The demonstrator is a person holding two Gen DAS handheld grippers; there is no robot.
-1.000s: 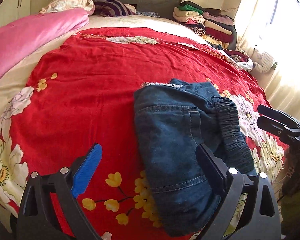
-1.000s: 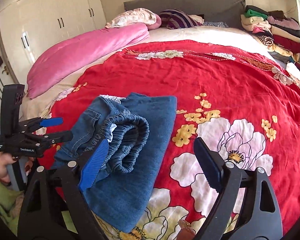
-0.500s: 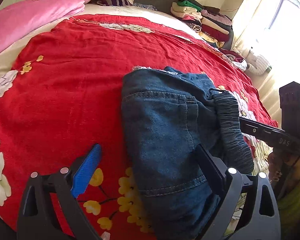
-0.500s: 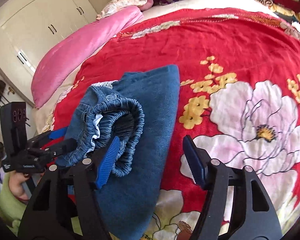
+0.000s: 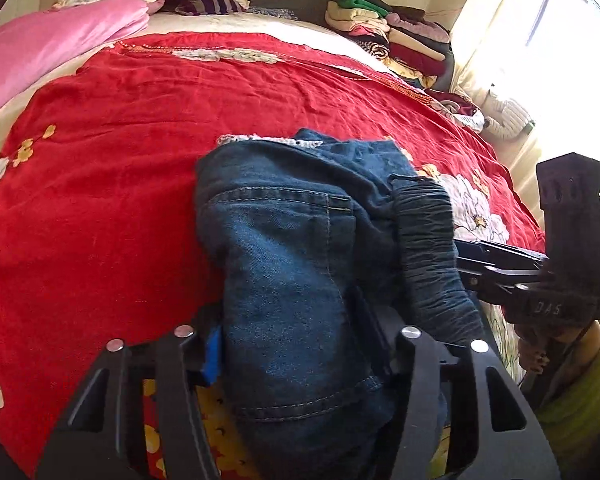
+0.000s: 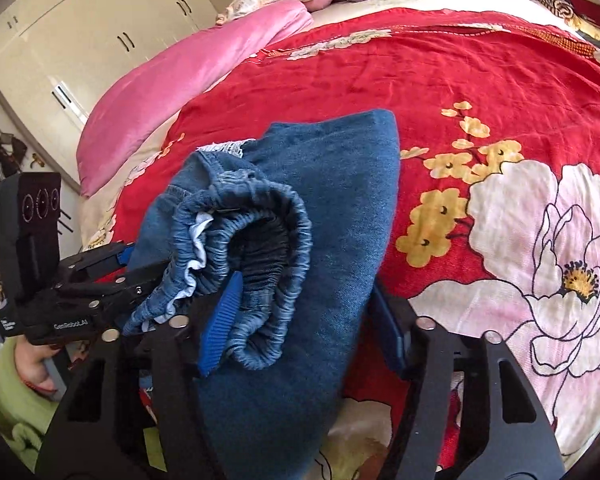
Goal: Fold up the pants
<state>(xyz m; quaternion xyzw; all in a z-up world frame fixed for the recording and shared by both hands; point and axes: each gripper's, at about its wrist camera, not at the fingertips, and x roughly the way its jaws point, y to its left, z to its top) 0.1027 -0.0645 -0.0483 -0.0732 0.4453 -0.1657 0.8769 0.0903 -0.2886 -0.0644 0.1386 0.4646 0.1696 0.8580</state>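
folded blue jeans [image 5: 296, 264] on a red floral bedspread [image 5: 112, 168]; the left gripper [image 5: 296, 344] and right gripper [image 6: 304, 320] each pinch the bundle's near end.

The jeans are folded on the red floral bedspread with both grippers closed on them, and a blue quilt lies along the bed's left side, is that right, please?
Not quite: the quilt is pink, not blue, as the right wrist view shows. The rest holds: the folded jeans lie on the red floral bedspread, with the left gripper and right gripper closed on them.
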